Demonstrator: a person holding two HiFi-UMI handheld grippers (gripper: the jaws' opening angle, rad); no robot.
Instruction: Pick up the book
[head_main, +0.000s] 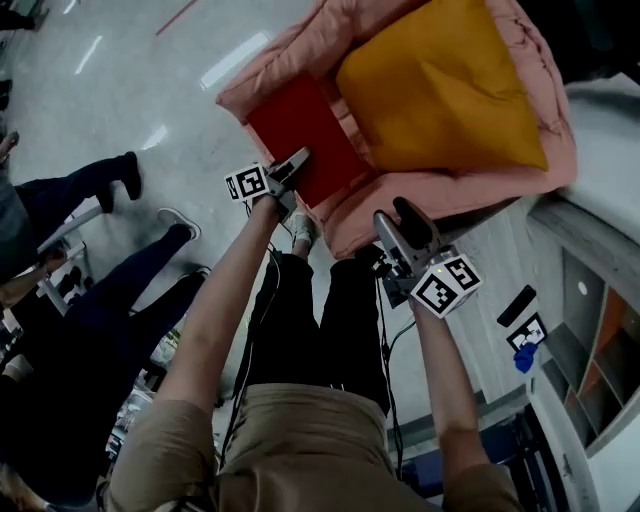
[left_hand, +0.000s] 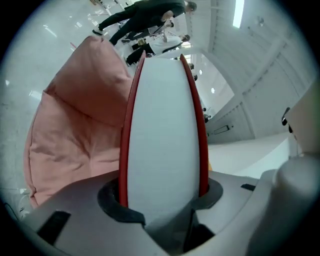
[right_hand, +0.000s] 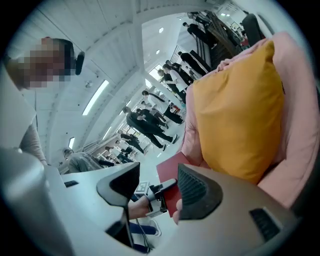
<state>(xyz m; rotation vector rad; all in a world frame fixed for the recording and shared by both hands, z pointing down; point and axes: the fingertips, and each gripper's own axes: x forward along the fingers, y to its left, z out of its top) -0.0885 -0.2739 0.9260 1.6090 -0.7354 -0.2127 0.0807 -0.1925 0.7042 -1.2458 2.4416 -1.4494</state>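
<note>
Book (head_main: 305, 135) sits pinched edge-on in the left tongs (head_main: 293, 166), long side pointing straight ahead, right tongs (right_hand: 157, 187) wide open, empty.

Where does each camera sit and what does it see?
Head view: on the person's head, looking down at both arms, legs, and left tongs gripping the red book.
Left gripper view: on the left tongs, looking along the book's pages, pink cushion beside.
Right gripper view: on the open, empty right tongs, facing the yellow cushion.
All three show the book.
</note>
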